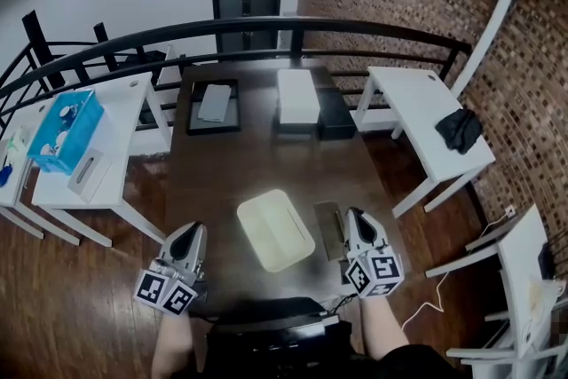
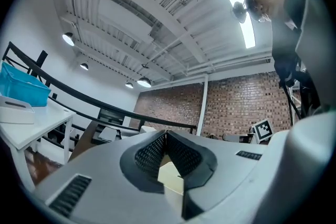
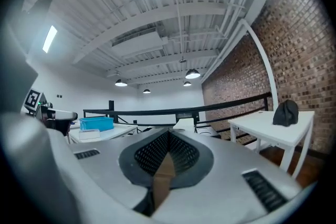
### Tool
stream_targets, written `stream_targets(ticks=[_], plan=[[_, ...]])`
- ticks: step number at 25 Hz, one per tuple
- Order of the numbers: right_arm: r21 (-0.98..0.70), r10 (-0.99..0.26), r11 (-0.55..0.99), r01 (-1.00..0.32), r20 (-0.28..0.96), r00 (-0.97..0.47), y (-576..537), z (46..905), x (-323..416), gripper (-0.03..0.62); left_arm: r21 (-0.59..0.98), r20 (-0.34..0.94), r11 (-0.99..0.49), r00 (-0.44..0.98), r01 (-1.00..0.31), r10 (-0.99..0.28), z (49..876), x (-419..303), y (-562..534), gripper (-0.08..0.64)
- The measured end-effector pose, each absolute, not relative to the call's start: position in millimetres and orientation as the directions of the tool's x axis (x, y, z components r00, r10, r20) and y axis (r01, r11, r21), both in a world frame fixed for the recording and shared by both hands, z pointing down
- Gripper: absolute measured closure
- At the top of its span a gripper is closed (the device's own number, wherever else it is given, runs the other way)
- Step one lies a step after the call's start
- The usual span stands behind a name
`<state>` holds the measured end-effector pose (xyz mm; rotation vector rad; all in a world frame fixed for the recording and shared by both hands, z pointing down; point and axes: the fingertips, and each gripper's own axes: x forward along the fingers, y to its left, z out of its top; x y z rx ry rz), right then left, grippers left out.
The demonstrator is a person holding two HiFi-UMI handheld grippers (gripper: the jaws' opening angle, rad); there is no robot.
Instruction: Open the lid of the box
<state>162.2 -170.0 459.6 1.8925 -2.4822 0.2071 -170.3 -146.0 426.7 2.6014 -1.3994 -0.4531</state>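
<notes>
A cream box point(image 1: 275, 229) with rounded corners and its lid on lies on the dark table point(image 1: 222, 182), near the front edge. My left gripper point(image 1: 191, 231) rests to the left of the box, apart from it, jaws shut and empty. My right gripper point(image 1: 353, 216) sits to the right of the box, also shut on nothing, beside a flat grey-brown piece point(image 1: 328, 229). In the left gripper view the pads point(image 2: 152, 152) meet at the tip, and a bit of the cream box point(image 2: 170, 176) shows below them. The right gripper view shows its pads point(image 3: 184, 153) closed together too.
At the table's far end lie a black tray point(image 1: 213, 106) holding a grey slab, a white box point(image 1: 297, 95) and a black box point(image 1: 335, 113). White tables stand on both sides: a blue bin point(image 1: 67, 129) on the left one, a black cloth point(image 1: 460, 129) on the right. A black railing point(image 1: 266, 27) curves behind.
</notes>
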Motion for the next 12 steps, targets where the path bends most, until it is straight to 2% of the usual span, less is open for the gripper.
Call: stream_targets(ticks=[12], plan=[[-0.094,-0.957,0.265,-0.960,0.095,-0.273,-171.0,459.4,157.2,0.592,0.304,-0.190,-0.540,0.505,-0.785,-0.842,432.3,-172.9,-145.0,0.560]])
